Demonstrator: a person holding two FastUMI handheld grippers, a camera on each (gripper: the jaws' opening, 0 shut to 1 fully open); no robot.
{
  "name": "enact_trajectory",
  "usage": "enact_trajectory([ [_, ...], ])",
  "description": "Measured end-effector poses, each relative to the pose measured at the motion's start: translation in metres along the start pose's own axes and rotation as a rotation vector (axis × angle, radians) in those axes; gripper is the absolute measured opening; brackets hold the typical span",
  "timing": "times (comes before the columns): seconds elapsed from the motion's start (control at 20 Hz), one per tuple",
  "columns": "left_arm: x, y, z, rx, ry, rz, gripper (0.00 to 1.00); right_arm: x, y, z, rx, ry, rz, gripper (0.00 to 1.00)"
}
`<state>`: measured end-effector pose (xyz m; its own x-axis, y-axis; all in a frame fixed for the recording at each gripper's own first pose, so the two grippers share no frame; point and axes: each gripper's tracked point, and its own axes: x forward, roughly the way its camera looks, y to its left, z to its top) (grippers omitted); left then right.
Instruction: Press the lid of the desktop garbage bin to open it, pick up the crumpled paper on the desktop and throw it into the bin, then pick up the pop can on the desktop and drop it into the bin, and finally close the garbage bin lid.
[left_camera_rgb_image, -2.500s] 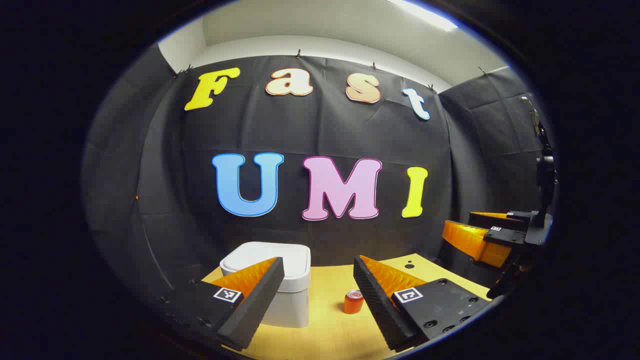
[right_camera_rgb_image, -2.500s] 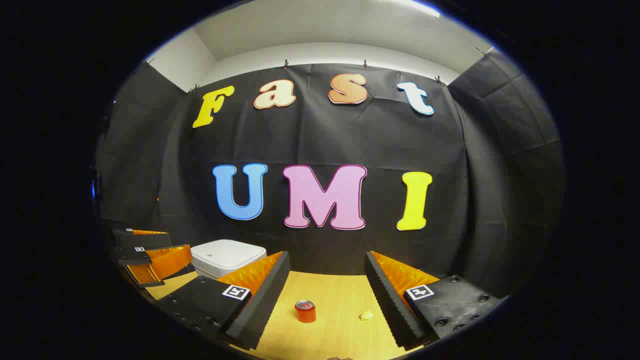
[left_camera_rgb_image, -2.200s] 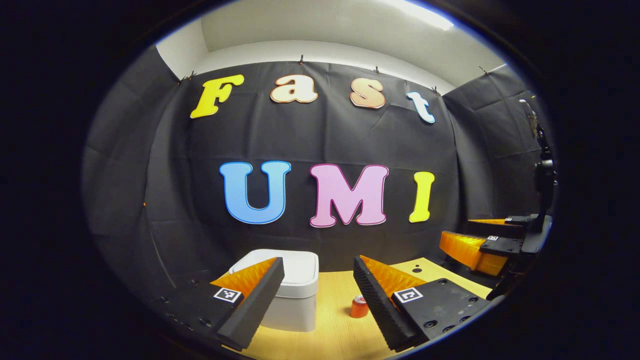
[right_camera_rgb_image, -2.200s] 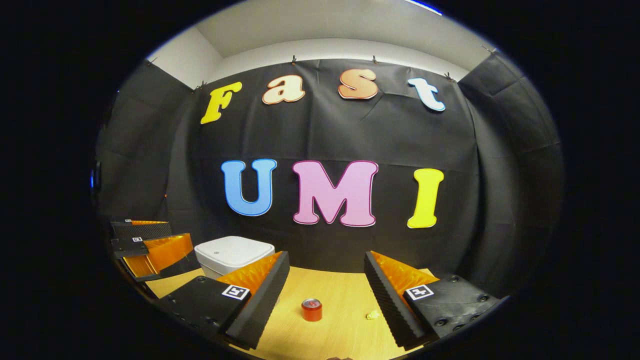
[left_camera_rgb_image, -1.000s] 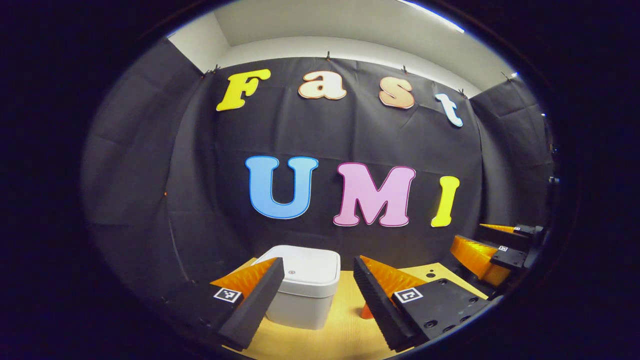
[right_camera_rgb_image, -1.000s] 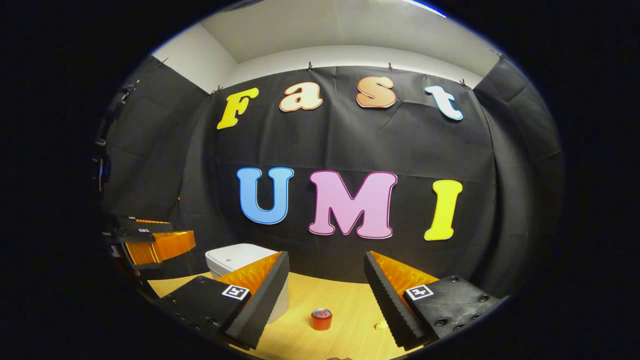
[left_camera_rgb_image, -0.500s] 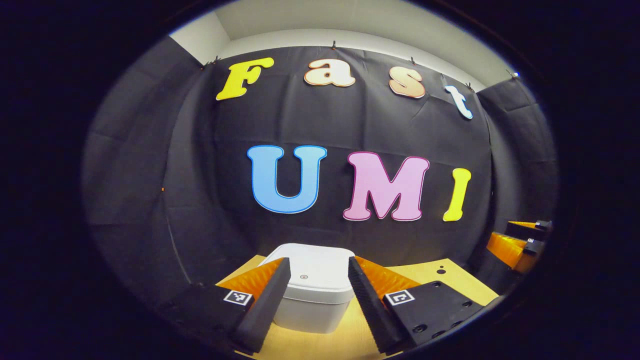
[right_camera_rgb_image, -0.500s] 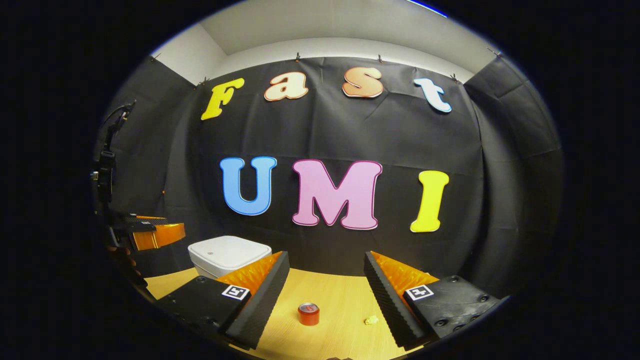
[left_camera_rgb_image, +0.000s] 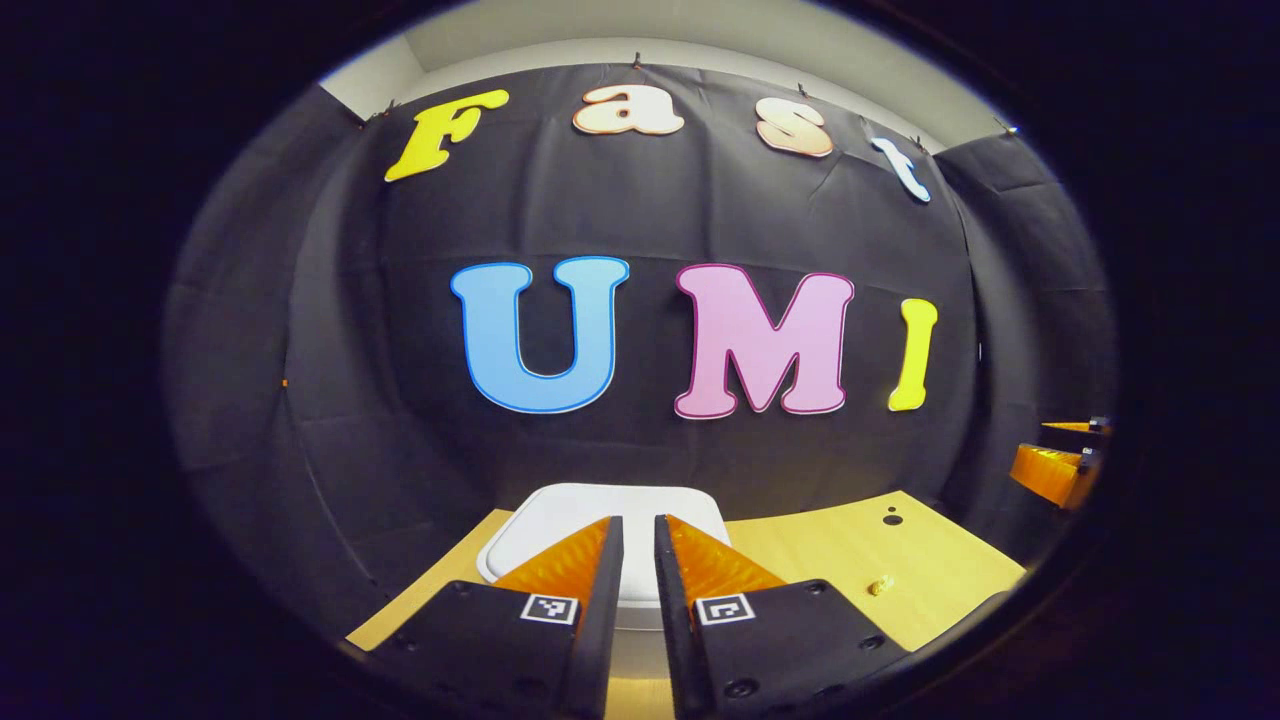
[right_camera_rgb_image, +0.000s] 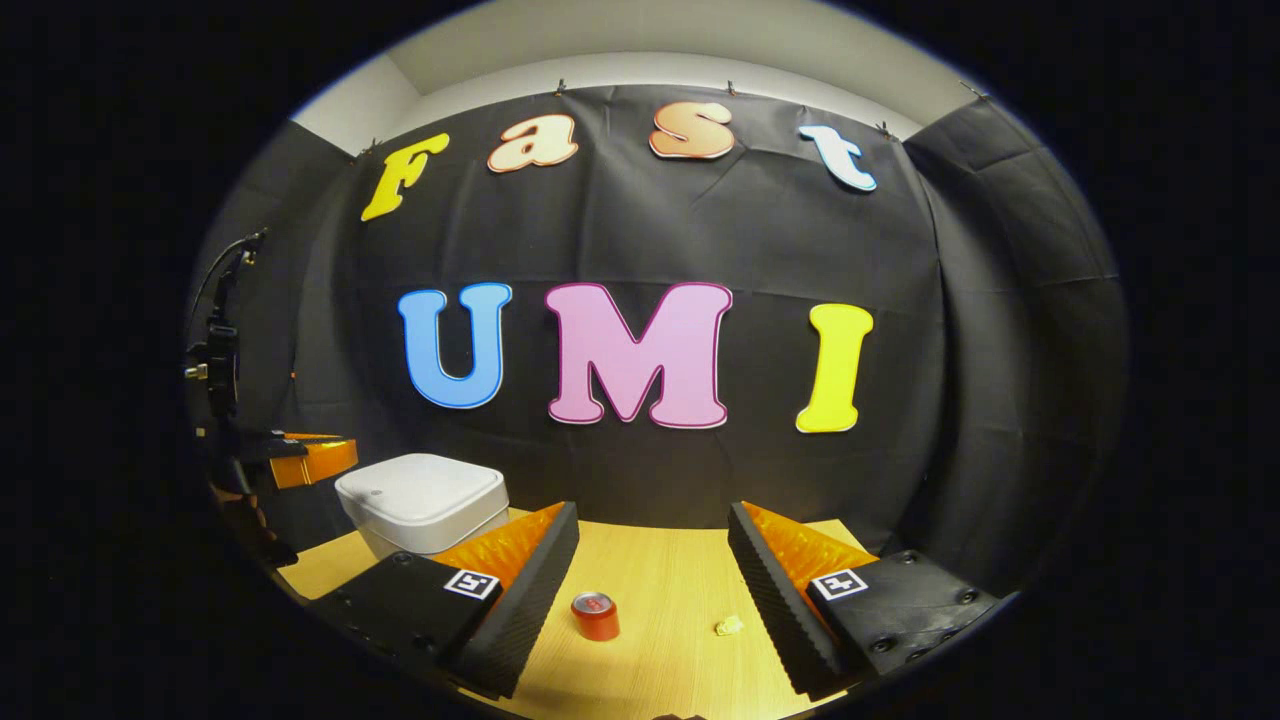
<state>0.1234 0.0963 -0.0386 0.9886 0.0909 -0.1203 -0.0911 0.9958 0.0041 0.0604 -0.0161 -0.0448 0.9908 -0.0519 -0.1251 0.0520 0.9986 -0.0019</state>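
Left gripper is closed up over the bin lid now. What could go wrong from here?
1. The left gripper hovers above the white bin, whose lid is shut; an off-centre press may tip or shove the bin instead of opening it.
2. The pop can and the tiny crumpled paper sit near the open right gripper; a careless move could knock them.
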Motion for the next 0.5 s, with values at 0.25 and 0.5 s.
enact_trajectory([
  [0.25,0.039,0.019,-0.032,0.048,0.082,0.023,0.06,0.006,-0.011,-0.004,0.003,0.007,-0.028,0.97],
  [0.5,0.056,0.017,-0.055,0.035,0.138,0.006,0.06,0.01,-0.015,-0.006,-0.004,0.005,-0.041,0.97],
])
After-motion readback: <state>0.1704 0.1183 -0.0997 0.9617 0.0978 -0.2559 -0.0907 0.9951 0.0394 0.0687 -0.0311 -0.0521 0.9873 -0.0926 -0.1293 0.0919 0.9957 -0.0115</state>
